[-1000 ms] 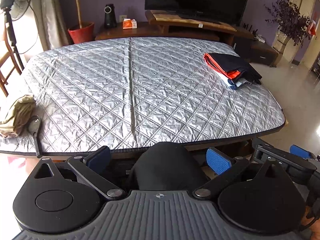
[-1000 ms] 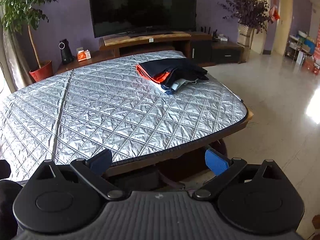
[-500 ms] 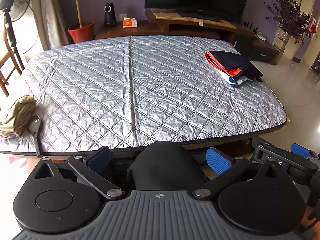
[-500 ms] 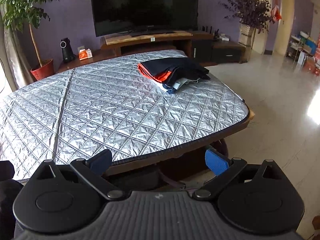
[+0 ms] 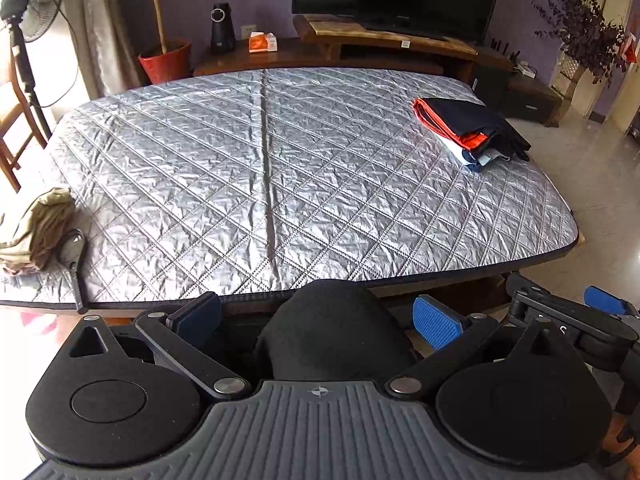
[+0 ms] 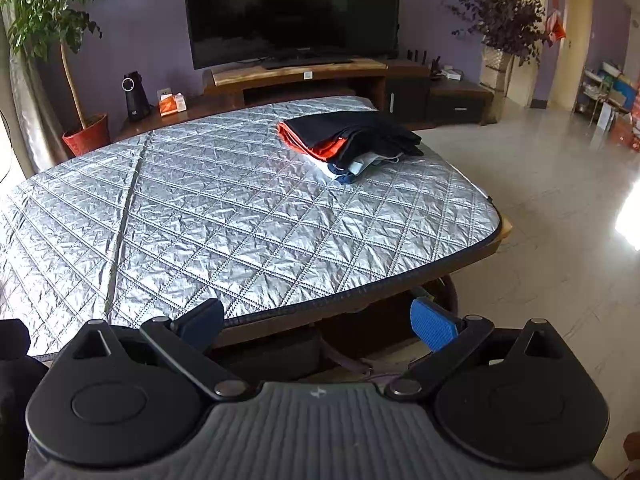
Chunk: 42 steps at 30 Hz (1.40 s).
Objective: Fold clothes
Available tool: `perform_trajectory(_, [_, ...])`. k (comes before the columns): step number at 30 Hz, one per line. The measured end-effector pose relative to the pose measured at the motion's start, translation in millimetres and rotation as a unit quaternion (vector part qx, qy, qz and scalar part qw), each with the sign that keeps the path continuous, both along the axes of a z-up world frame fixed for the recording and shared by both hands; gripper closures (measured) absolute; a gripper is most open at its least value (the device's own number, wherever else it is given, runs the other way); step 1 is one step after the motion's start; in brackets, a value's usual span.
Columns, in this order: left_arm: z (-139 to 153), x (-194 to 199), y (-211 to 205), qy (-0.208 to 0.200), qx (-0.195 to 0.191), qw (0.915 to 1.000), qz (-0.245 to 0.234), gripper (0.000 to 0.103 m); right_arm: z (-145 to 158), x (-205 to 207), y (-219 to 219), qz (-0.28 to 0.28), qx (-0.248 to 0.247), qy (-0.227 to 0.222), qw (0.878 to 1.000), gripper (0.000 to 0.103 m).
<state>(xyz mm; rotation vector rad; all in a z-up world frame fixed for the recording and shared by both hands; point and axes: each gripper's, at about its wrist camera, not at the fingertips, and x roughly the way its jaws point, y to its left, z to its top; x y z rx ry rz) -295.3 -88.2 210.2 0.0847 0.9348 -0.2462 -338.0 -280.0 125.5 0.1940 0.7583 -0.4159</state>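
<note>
Left tool: the left tool (image 5: 316, 318) hung below the near edge of the worktop (image 5: 280, 160), its blue pads spread wide and pinching nothing; a dark rounded shape, perhaps the person's knee, filled the gap between them.
Right tool: the right tool (image 6: 316, 318) was held off the near right corner of the worktop (image 6: 240, 220), pads likewise spread and empty; in the left view it showed at the right edge (image 5: 600, 308).
Folded clothes: a stack of folded clothes (image 5: 468, 130) lay on the far right part of the silver quilted cover, a dark garment on top, orange beneath, then white and blue layers (image 6: 348, 140).
Unfolded garment: a crumpled beige garment (image 5: 36, 228) sat at the near left edge of the worktop, well apart from the stack, with a dark long-handled item (image 5: 74, 260) just beside it.
Background: a television (image 6: 292, 8) on a wooden stand, a potted plant (image 6: 86, 132) and a standing fan (image 5: 24, 0) stood beyond the worktop.
</note>
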Motion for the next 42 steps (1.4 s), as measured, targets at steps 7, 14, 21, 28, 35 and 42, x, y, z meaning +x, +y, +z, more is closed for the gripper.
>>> perform_trajectory(7, [-3,1,1,0.003,0.002,1.0000,0.002,0.000,-2,2,1,0.002,0.000,0.004,1.000,0.004])
perform_trajectory(14, [-4,2,1,0.005,0.003,1.0000,0.002,0.000,-3,1,4,0.002,-0.001,0.006,1.000,0.004])
perform_trajectory(21, [-7,3,1,0.008,0.005,0.9999,0.005,0.000,-5,1,6,0.002,-0.002,0.010,1.000,0.003])
perform_trajectory(28, [-11,6,2,0.011,0.004,0.9999,0.005,0.000,-7,1,7,0.002,-0.002,0.015,1.000,0.003])
perform_trajectory(35, [-12,8,5,0.005,-0.007,1.0000,0.004,0.000,-11,3,10,0.005,-0.003,0.021,1.000,0.003])
perform_trajectory(42, [-11,11,9,-0.008,-0.020,0.9998,0.006,0.000,-14,4,14,0.006,-0.005,0.028,1.000,0.003])
